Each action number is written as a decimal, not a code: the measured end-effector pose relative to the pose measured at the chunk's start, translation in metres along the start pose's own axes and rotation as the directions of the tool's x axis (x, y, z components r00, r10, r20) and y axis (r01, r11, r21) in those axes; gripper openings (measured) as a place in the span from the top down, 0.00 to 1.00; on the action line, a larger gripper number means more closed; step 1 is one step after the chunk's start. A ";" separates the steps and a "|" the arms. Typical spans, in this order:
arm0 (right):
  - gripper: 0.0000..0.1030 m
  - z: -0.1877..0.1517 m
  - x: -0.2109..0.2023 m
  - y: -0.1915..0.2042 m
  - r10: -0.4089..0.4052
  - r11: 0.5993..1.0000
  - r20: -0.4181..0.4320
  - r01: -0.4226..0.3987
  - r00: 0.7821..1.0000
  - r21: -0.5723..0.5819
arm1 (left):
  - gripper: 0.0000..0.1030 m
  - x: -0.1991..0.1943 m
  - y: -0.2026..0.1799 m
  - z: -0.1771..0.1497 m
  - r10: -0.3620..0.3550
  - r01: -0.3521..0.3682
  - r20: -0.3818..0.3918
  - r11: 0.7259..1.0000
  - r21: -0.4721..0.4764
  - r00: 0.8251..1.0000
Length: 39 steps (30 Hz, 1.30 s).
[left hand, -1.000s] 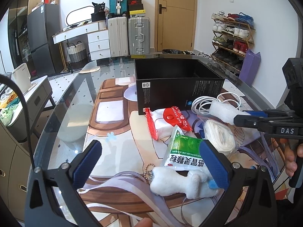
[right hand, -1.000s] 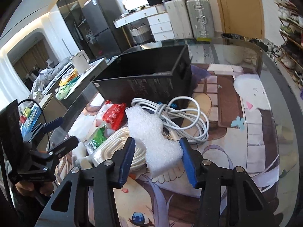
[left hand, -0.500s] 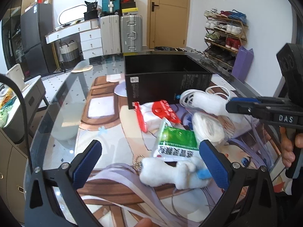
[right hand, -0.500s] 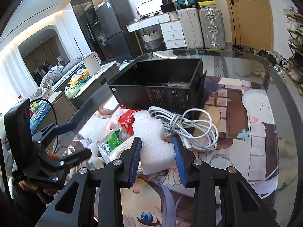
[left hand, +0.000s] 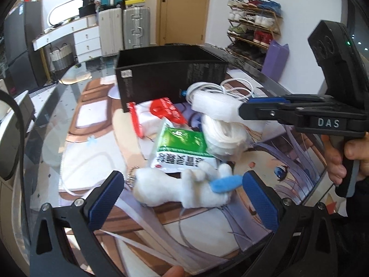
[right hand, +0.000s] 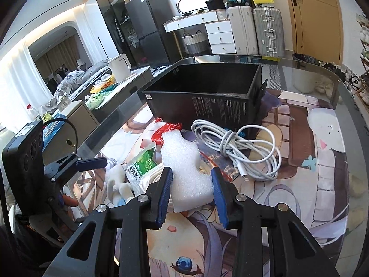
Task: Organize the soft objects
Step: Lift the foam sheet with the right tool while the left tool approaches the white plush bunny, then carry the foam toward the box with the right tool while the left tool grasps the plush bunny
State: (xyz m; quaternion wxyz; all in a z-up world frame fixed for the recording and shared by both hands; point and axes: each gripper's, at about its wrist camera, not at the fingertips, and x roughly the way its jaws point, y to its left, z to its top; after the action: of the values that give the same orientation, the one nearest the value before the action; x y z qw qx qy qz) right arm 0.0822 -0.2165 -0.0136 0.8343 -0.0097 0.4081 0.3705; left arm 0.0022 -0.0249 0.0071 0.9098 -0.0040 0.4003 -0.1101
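Observation:
My right gripper (right hand: 191,195) is shut on a white foam piece (right hand: 184,161), held a little above the table; it also shows in the left wrist view (left hand: 214,106). My left gripper (left hand: 182,198) is open, its blue pads either side of a white plush toy (left hand: 182,189) with a blue tag. Beyond lie a green medicine packet (left hand: 180,145), a white rolled cloth (left hand: 223,136), a red-and-white wipes pack (left hand: 161,113) and a coiled white cable (right hand: 244,147). An open black box (right hand: 207,92) stands behind them.
The things lie on a glass table with an anime-print mat (right hand: 299,184). Suitcases (right hand: 267,32), white drawers (right hand: 219,37) and a wooden door stand at the back. A shoe rack (left hand: 253,30) is at the right.
My right gripper has closed on the foam piece and lifted it off the rolled cloth. My left gripper has moved nearer the plush toy, still open.

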 end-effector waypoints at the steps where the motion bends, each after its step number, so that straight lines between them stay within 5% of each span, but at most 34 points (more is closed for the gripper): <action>1: 0.66 -0.001 0.001 0.000 0.003 1.000 -0.005 -0.003 1.000 0.000 | 0.00 0.001 -0.001 -0.001 0.001 -0.001 -0.006 1.000 0.004 1.000; 21: 0.63 -0.009 0.018 0.003 0.043 0.999 -0.035 -0.044 0.998 -0.030 | 0.03 0.013 -0.006 -0.006 0.028 -0.026 -0.068 0.999 0.023 0.997; 26: 0.65 -0.007 0.014 0.006 0.041 0.998 -0.004 -0.041 0.999 -0.053 | 0.11 0.007 -0.004 -0.006 0.014 -0.012 -0.055 1.000 0.024 0.998; 39: 0.65 -0.001 -0.003 0.005 0.045 0.997 0.060 -0.042 0.997 -0.061 | 0.11 -0.013 0.002 0.009 0.044 -0.045 0.039 0.999 0.028 0.998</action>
State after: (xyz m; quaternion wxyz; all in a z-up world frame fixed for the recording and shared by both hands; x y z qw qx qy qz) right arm 0.0768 -0.2147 -0.0111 0.8376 -0.0143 0.3710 0.4008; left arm 0.0006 -0.0206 0.0222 0.9194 0.0158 0.3812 -0.0953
